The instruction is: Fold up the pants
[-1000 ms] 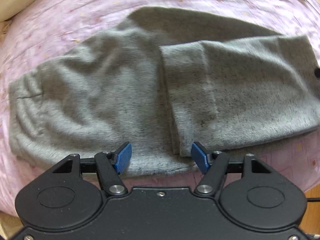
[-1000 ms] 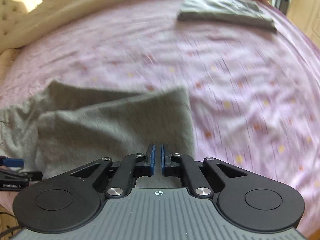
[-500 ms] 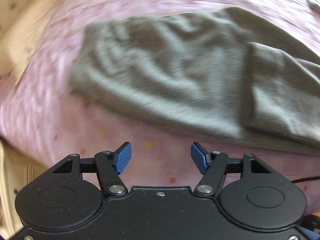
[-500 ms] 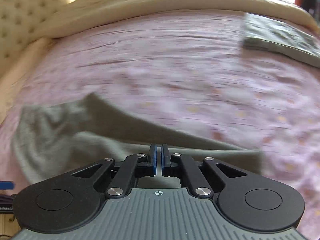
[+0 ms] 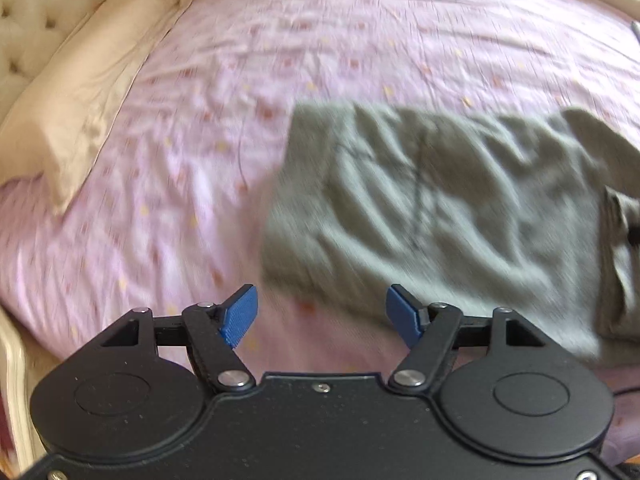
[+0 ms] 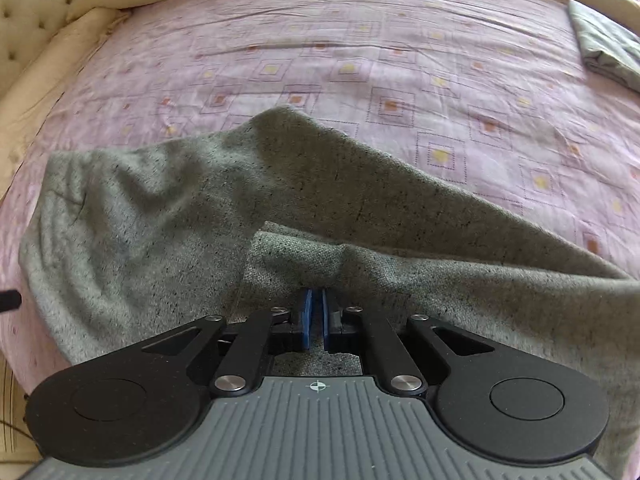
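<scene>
Grey pants (image 5: pixel 432 204) lie partly folded on the pink bedspread (image 5: pixel 280 60). In the left wrist view they fill the right half, with a folded-over layer at the far right edge. My left gripper (image 5: pixel 322 316) is open and empty, just short of the pants' near left corner. In the right wrist view the pants (image 6: pixel 200 200) spread across the middle, with a folded leg end on top. My right gripper (image 6: pixel 315 316) is shut on the near edge of that folded layer.
A cream pillow (image 5: pixel 80 92) and a tufted headboard (image 5: pixel 32 20) lie at the left. Another folded grey garment (image 6: pixel 604 48) sits at the far right of the bed. The bed's left edge (image 5: pixel 12 344) is close to my left gripper.
My left gripper has swung left, from over the folded pants to beyond their left end. My right gripper has moved left along the pants, staying shut on the cloth.
</scene>
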